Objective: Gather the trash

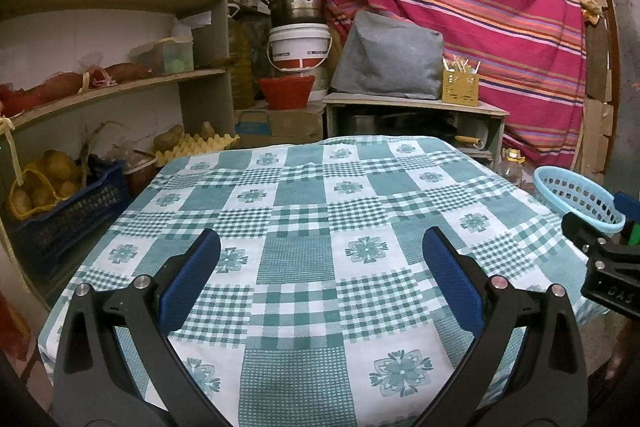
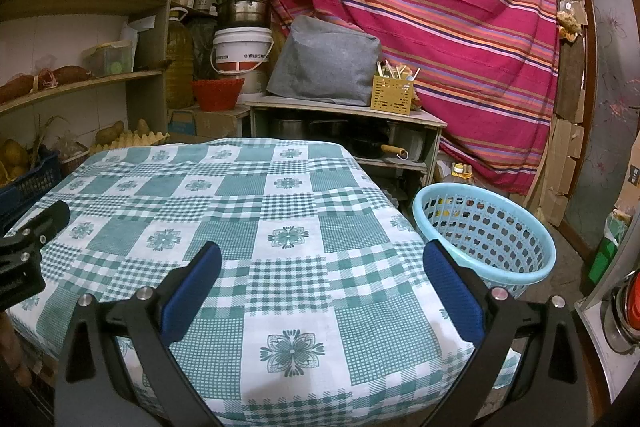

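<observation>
A: Both claws were out over the table [image 1: 296,211], and the cloth looked bare. The left gripper [image 1: 320,259] sat at the bottom of its view, jaws wide apart, nothing between them.

B: Same on the other side. The right gripper [image 2: 322,261] hung at the bottom of its frame, jaws spread, holding nothing. Its blue pads [image 2: 192,291] were clean.

A: So where was the trash? I couldn't find one scrap on that checked cloth in either view.

B: Nor could I. The basket [image 2: 492,275] stood at lower right of the right view, just beside the table's corner. There were small bits low inside it, too blurred to name.

A: From the left view it only peeked in at the right edge [image 1: 576,199], behind the other claw.

B: My read: collecting was either done or not begun. The sensible move was to scan the table edges and floor before reaching.

A: And for any pickup, I'd have kept the jaws wide, come down flat, and pinched the scrap only, not the cloth.

B: Right, a snagged cloth would have dragged everything. Then carry it over the rim and release well inside.
</observation>
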Demonstrator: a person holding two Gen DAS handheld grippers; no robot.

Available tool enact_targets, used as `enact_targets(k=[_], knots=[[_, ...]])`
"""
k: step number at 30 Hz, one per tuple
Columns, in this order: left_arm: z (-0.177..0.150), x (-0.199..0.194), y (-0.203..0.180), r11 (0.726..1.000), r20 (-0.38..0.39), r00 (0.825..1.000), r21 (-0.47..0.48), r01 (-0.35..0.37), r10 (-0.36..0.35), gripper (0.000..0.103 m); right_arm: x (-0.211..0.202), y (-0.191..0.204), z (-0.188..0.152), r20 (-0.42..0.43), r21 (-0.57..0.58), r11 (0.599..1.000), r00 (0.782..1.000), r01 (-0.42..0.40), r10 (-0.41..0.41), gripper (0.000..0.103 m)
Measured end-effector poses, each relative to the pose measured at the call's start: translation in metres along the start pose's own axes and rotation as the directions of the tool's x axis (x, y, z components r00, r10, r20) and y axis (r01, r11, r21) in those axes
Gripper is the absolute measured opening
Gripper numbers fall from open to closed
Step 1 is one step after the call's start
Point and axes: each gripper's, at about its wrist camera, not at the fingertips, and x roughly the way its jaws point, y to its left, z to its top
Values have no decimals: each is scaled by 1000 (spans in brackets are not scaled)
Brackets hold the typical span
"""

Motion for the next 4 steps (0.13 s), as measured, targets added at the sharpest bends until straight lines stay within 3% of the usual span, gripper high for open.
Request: enact_targets(k=[4], knots=[[2,1,-1,1000,-2,1000,0,3,-3,98,0,0,0,-1,1,1000,1000,-1,1,98]])
